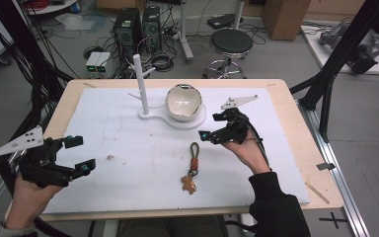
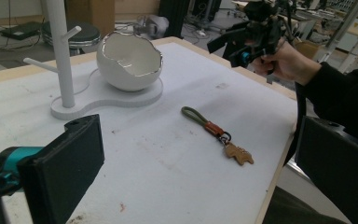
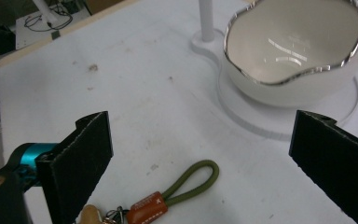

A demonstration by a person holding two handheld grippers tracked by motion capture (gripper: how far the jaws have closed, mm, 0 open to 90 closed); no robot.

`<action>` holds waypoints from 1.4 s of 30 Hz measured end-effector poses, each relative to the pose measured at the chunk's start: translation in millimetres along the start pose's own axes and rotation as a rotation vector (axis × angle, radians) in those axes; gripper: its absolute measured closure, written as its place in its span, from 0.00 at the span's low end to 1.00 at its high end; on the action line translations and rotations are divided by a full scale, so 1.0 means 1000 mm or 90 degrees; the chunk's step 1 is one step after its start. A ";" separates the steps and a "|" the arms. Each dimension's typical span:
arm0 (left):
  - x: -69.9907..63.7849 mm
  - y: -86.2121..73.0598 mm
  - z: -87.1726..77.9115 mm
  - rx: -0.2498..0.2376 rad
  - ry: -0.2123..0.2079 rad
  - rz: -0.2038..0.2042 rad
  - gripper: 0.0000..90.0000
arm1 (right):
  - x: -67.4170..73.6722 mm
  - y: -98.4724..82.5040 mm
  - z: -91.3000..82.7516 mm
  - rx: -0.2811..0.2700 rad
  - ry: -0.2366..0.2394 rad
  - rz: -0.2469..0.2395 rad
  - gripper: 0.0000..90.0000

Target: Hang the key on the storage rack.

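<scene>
While the keychain [image 1: 192, 168] lies flat on the white mat [image 1: 128, 148], near the middle of the table's front half, the right gripper [image 1: 216, 129] is held just above and beyond its green loop, jaws spread wide and empty. Seen along those jaws, the loop sits low between them, untouched. Well apart at the mat's left edge, the left gripper [image 1: 79, 154] is held open too, nothing in it.
</scene>
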State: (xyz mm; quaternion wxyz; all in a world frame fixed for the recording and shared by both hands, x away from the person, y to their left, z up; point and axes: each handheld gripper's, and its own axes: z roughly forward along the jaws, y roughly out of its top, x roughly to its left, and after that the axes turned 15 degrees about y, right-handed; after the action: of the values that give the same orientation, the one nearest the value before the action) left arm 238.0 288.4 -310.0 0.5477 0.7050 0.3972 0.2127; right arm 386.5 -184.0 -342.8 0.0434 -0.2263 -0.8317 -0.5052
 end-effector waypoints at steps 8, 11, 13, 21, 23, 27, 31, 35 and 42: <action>0.000 0.000 0.001 0.001 -0.001 -0.001 0.02 | -0.019 -0.018 0.025 0.044 -0.021 0.041 0.06; 0.000 0.000 0.001 0.001 -0.001 -0.001 0.02 | -0.023 -0.021 0.036 0.074 -0.031 0.054 0.06; 0.000 0.000 0.001 0.002 -0.002 -0.001 0.02 | -0.023 -0.022 0.044 0.088 -0.042 0.055 0.06; 0.000 -0.001 0.002 0.007 -0.006 0.000 0.02 | -0.038 -0.032 0.069 0.154 -0.068 0.080 0.07; 0.000 -0.001 0.003 0.006 -0.006 0.000 0.02 | -0.039 -0.033 0.073 0.161 -0.072 0.086 0.07; 0.001 -0.002 0.003 0.006 -0.005 -0.002 0.02 | -0.040 -0.036 0.078 0.175 -0.064 0.085 0.18; 0.001 -0.002 0.003 0.006 -0.003 -0.005 0.02 | -0.039 -0.037 0.081 0.189 -0.065 0.083 0.25; 0.001 -0.002 0.003 0.006 -0.002 -0.005 0.02 | -0.038 -0.038 0.085 0.199 -0.065 0.076 0.34; 0.001 -0.003 0.003 0.009 0.000 -0.004 0.02 | -0.037 -0.039 0.086 0.207 -0.097 0.054 0.52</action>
State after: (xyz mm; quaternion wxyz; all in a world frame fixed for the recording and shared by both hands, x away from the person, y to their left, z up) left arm 240.1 287.8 -313.9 0.5433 0.7074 0.4013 0.2082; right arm 416.1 -137.4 -427.7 0.0375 -0.2892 -0.8930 -0.3428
